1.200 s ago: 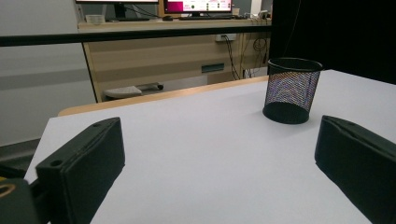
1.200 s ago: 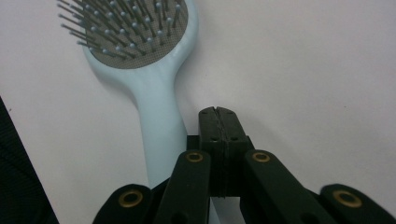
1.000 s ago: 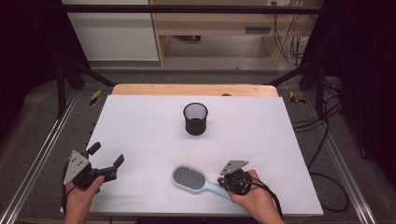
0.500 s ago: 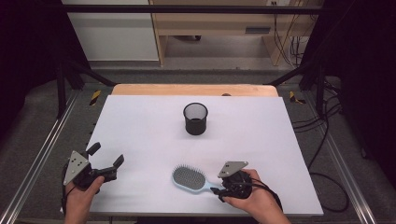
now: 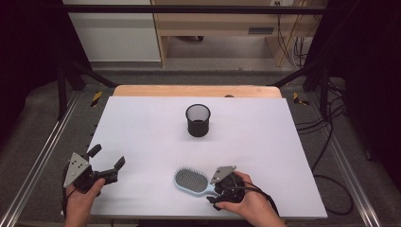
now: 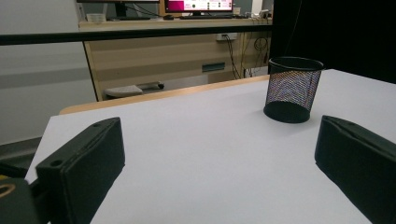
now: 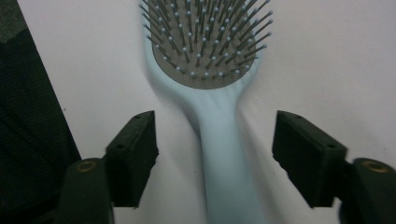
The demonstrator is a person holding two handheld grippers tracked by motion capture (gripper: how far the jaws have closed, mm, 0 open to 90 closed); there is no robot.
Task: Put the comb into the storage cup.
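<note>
Brush lying loose between the right claw's parted jaws

The right claw (image 7: 215,158) has just been opening; the brush (image 7: 212,60) handle lies between its jaws, untouched, on the tabletop (image 5: 142,127). The left claw (image 5: 105,158) stands apart, well away.

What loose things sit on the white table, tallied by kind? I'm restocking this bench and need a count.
Hairbrush, light blue, lying bristles up: 1
Mesh cup, black, standing upright: 1
Total: 2
</note>
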